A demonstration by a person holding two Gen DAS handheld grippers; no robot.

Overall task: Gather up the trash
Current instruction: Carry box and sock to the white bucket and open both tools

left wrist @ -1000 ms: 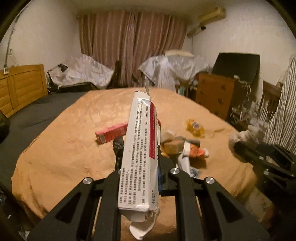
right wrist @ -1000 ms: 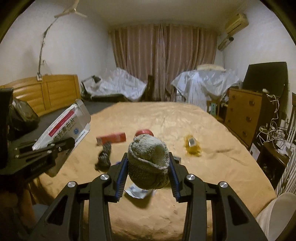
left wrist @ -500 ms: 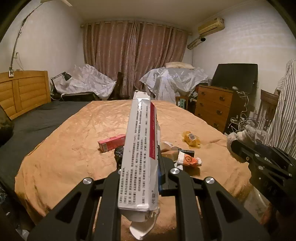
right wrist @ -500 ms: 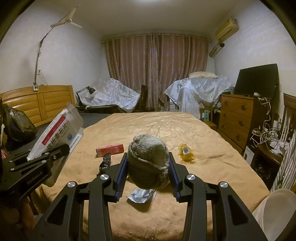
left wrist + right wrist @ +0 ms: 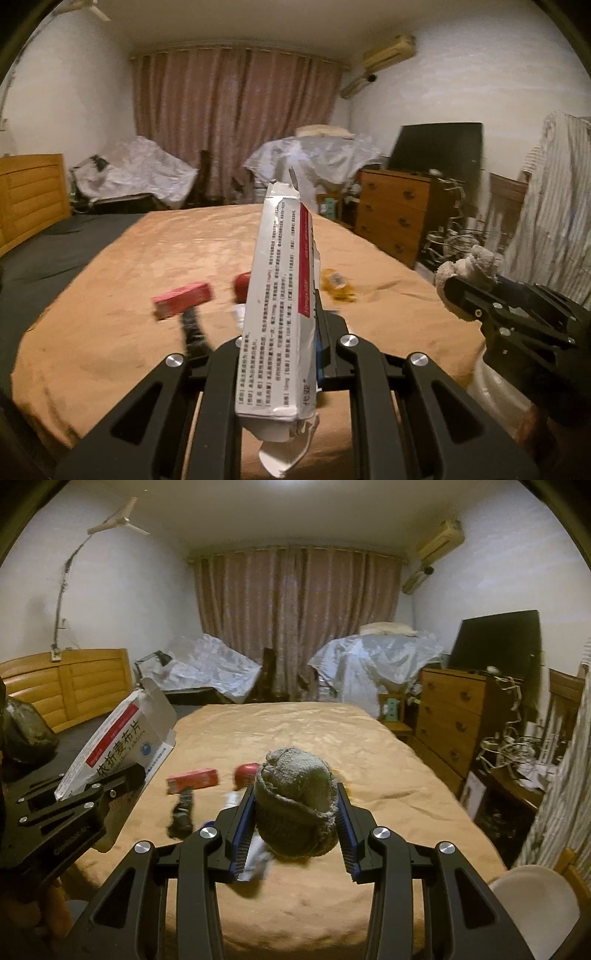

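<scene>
My left gripper (image 5: 280, 343) is shut on a flattened white medicine box (image 5: 280, 295) with a red stripe, held edge-up above the bed; from the right wrist view the same box (image 5: 118, 738) shows at the left. My right gripper (image 5: 293, 812) is shut on a balled grey-green sock (image 5: 295, 801), whose end (image 5: 465, 266) shows at the right of the left wrist view. On the tan bedspread (image 5: 295, 731) lie a red carton (image 5: 192, 780), a red round thing (image 5: 245, 771), a dark crumpled item (image 5: 181, 812), a white wrapper (image 5: 255, 860) and a yellow wrapper (image 5: 338, 284).
A wooden dresser (image 5: 450, 720) with a dark screen (image 5: 495, 642) stands right of the bed. Cluttered cables (image 5: 513, 749) lie beyond it. A wooden headboard (image 5: 70, 686) is at the left. Plastic-covered furniture (image 5: 373, 661) sits before the curtains. A white rounded object (image 5: 535, 904) is at the lower right.
Both grippers have risen and drawn back from the bed, each keeping its hold. The trash on the bedspread now looks lower and farther off.
</scene>
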